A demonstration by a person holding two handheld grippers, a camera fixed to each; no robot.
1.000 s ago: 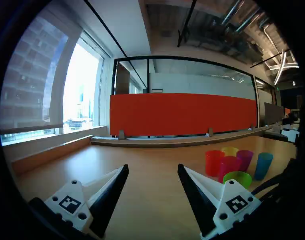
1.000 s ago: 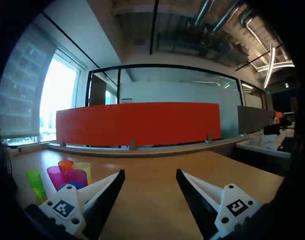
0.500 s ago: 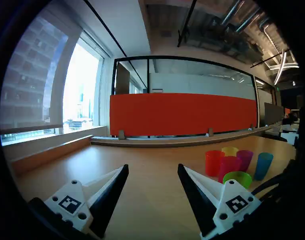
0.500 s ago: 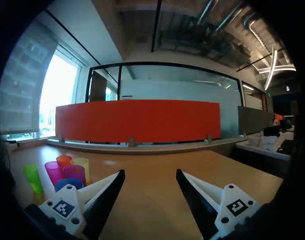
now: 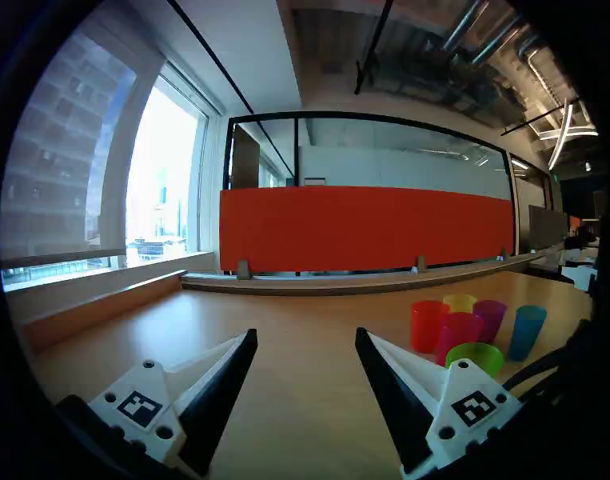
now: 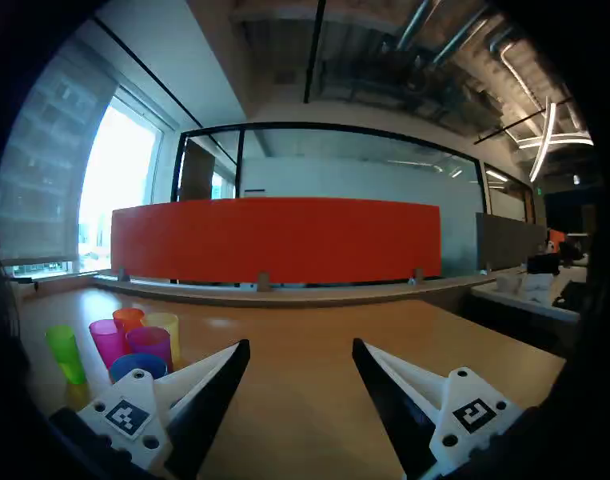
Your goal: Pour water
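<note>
Several coloured plastic cups stand together on the wooden table (image 5: 305,376). In the left gripper view they sit at the right: an orange-red cup (image 5: 427,326), a yellow cup (image 5: 460,302), two magenta cups (image 5: 458,332), a blue cup (image 5: 528,331) and a green cup (image 5: 474,357) nearest. My left gripper (image 5: 305,348) is open with nothing between its fingers, left of the cups. In the right gripper view the same cluster is at the left: green cup (image 6: 65,354), magenta cups (image 6: 109,342), orange cup (image 6: 129,319), yellow cup (image 6: 164,330), blue cup (image 6: 137,367). My right gripper (image 6: 299,356) is open and holds nothing.
A low ledge and an orange-red partition (image 5: 364,228) run along the table's far edge. A bright window (image 5: 157,192) and its sill are at the left. Desks with white items (image 6: 528,284) lie off to the right.
The right gripper view has tipped down slightly, so the cups sit a little higher and more apart in it. The left gripper view has not changed.
</note>
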